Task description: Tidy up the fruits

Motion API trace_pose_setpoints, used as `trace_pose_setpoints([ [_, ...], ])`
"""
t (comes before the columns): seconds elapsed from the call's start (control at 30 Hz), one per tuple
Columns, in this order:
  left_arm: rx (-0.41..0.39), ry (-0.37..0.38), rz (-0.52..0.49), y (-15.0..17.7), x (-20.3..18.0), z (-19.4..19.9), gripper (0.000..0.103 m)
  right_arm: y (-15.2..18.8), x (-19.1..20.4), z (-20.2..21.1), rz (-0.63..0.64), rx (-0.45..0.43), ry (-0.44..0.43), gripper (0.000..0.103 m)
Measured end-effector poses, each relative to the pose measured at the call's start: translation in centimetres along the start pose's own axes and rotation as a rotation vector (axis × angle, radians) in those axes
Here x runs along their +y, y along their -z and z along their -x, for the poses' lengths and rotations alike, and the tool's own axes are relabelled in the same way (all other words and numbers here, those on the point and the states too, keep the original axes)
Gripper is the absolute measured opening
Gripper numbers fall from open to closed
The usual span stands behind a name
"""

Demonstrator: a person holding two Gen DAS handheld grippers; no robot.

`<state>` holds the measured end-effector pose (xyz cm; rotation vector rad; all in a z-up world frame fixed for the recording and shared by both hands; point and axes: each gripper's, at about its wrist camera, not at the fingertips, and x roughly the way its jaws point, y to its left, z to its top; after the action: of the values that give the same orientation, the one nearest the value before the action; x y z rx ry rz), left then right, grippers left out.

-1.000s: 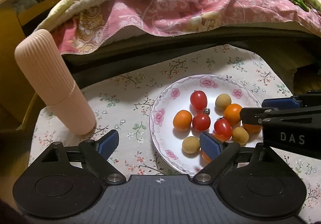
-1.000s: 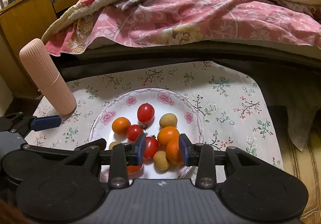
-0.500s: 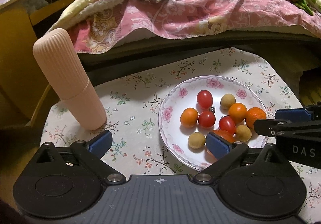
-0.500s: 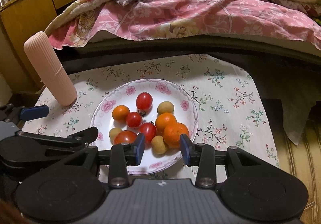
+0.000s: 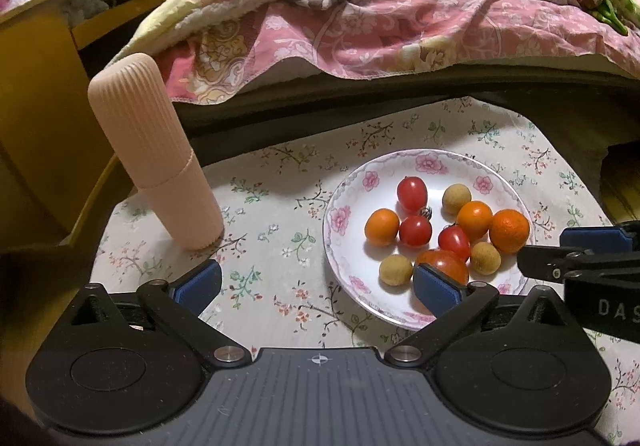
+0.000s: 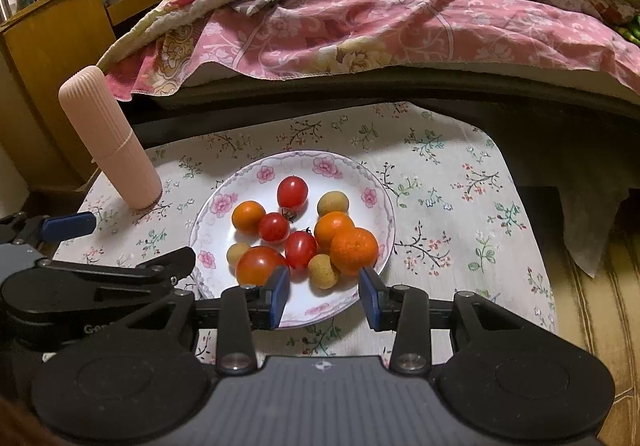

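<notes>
Nearest you, your right gripper [image 6: 324, 296] hangs over the near rim of the plate [image 6: 256, 174], its fingers apart with nothing between them. Your left gripper [image 5: 316, 282] is spread wide and also empty, one finger over the tablecloth [image 5: 272, 246] and the other above the plate's near edge.

All the fruit lies on the plate: a big tomato [image 6: 259, 265] and a tan longan [image 6: 323, 271] closest to you, the mandarin [image 6: 354, 250] touching the longan beside the right rim, then small red tomatoes, two orange fruits and more longans farther in. No loose fruit shows on the cloth, so this looks like a late stage, gathering done or sorting about to begin.

If you pick again, the fruit sits tightly packed; come down straight on one piece at the edge of the pile so the neighbours do not roll.

To the left stands a ribbed pink tube [image 5: 156, 150], well apart from the plate. Beyond the table lies a bed with a pink quilt [image 6: 360, 22].
</notes>
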<state>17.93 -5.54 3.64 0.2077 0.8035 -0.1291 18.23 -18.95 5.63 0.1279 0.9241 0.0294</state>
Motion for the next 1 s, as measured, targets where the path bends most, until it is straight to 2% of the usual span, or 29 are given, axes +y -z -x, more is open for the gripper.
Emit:
trace_pose_setpoints([
  [0.23,-0.004,-0.022,-0.012,0.7,-0.4,1.0,0.103,0.9,0.0,1.1,-0.015,-0.004,-0.010,0.040],
  [0.43,-0.007,-0.017,-0.001,1.3,-0.3,1.9,0.103,2.0,0.0,2.0,-0.015,-0.005,0.006,0.040],
  [1.0,-0.008,-0.018,0.024,3.7,-0.1,4.7,0.103,4.5,0.3,4.8,-0.038,-0.014,-0.019,0.040],
])
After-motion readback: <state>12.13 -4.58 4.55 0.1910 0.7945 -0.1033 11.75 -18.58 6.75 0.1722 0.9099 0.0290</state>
